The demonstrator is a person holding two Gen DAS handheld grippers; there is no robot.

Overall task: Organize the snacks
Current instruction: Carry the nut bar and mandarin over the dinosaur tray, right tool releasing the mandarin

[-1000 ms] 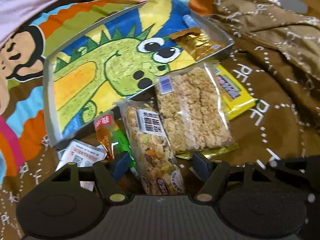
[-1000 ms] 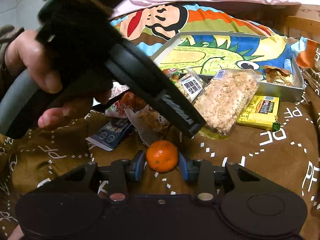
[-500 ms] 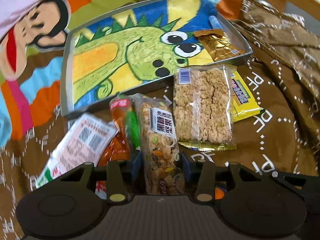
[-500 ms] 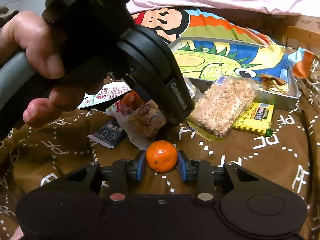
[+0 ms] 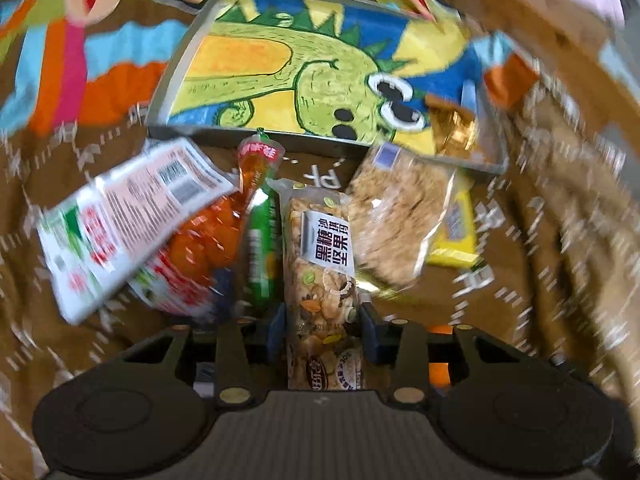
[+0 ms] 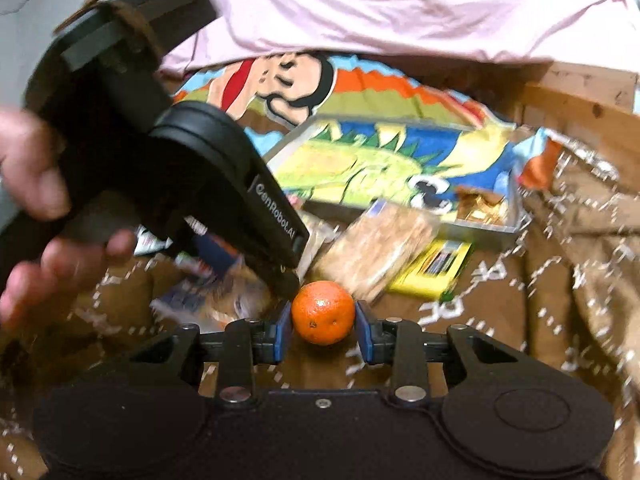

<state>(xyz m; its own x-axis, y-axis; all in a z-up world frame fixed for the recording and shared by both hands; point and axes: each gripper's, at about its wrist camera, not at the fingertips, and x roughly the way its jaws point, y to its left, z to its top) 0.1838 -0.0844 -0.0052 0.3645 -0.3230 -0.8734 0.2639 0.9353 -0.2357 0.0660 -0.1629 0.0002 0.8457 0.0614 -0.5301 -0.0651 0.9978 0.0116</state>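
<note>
My left gripper (image 5: 323, 330) is shut on a clear nut-bar packet (image 5: 320, 264) with a white label, held off the brown blanket. My right gripper (image 6: 323, 334) is shut on a small orange mandarin (image 6: 322, 312). The dinosaur-print tray (image 5: 168, 72) lies ahead of both and holds a gold wrapper (image 5: 456, 132) in its right corner. In the right wrist view the tray (image 6: 480, 230) sits beyond the mandarin, and the left gripper body (image 6: 224, 184) with the person's hand fills the left side.
On the blanket before the tray lie a rice-crisp bag (image 5: 400, 220), a yellow packet (image 5: 456, 236), a green stick pack (image 5: 262, 248), an orange sausage pack (image 5: 208, 236) and a white-red packet (image 5: 128, 216). A wooden board (image 6: 580, 120) stands far right.
My left gripper closed on the nut-bar packet and lifted it, swinging left toward the tray front. My right gripper closed on the mandarin and raised it. Both views are blurred by motion.
</note>
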